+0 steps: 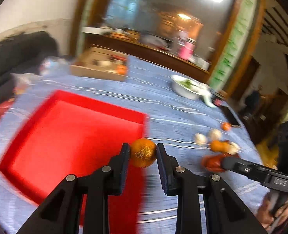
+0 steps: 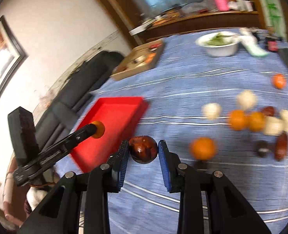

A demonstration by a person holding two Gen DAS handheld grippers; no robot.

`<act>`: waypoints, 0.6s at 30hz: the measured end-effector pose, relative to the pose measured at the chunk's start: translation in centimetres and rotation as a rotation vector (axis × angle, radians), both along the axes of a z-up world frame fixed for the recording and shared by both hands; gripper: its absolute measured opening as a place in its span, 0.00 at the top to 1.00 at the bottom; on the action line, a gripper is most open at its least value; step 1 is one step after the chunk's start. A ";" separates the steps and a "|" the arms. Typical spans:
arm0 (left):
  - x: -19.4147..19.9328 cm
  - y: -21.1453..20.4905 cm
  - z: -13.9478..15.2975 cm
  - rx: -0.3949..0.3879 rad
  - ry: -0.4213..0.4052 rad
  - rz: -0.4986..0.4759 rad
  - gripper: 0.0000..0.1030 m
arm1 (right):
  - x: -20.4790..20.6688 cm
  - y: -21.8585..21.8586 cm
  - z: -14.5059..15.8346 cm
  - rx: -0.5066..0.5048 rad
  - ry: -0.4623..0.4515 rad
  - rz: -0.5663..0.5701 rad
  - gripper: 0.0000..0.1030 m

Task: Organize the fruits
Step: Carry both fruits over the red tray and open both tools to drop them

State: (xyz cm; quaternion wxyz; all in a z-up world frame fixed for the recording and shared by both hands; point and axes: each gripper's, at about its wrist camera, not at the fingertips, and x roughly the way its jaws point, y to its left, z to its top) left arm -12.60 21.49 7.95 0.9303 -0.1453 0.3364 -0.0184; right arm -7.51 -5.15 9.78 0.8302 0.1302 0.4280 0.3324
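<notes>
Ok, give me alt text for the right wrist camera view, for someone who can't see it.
The right hand-held gripper clamps a dark red-brown fruit above a blue tablecloth. To its left, the left hand-held gripper carries an orange fruit over an empty red tray. More orange, white and dark fruits lie blurred at right.

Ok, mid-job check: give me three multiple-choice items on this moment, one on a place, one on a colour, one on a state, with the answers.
1. Where is the red tray relative to the loose fruit pile in the right wrist view?
A. left of it
B. right of it
C. under it

2. What colour is the fruit in the right gripper?
A. white
B. dark reddish-brown
C. green

3. What is the left gripper doing?
A. open, nothing in it
B. shut on an orange fruit
C. shut on a bowl

Answers: 1 A, the tray lies left of the pile. 2 B, a glossy dark fruit sits between its pads. 3 B, both pads press the orange.
</notes>
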 end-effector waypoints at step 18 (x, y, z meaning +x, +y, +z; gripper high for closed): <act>-1.3 11.1 -4.1 -0.058 0.082 0.257 0.72 | 0.0 18.8 -5.2 -0.082 0.104 0.266 0.69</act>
